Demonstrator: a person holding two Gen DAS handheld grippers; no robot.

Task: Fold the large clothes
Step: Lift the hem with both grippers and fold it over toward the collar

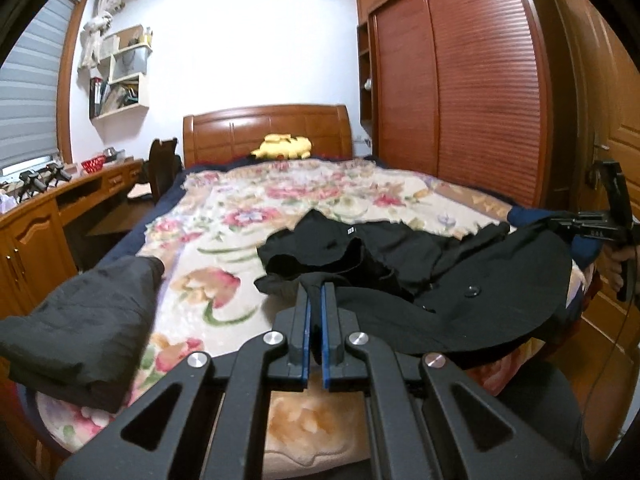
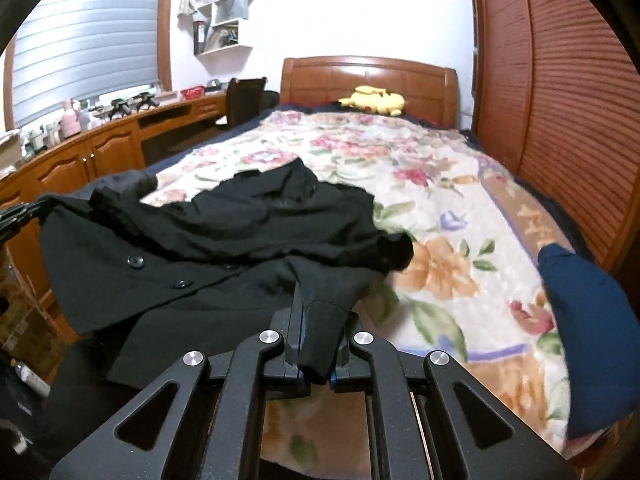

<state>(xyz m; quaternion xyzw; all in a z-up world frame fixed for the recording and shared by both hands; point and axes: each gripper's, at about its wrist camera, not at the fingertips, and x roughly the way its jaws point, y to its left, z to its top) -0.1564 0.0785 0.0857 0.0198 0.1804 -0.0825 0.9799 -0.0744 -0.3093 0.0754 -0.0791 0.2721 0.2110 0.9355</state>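
A large black coat with round buttons lies rumpled over the near end of the bed, on the floral blanket. My left gripper is shut on a fold of the coat's edge. My right gripper is shut on another part of the coat, with cloth bunched between its fingers. The right gripper also shows at the far right of the left wrist view, holding the coat's other side. The left gripper's tip shows at the left edge of the right wrist view.
A dark grey garment lies at the bed's near left corner and a navy garment at its near right. A yellow plush toy sits by the wooden headboard. A wooden desk with a chair runs along the left, a wardrobe along the right.
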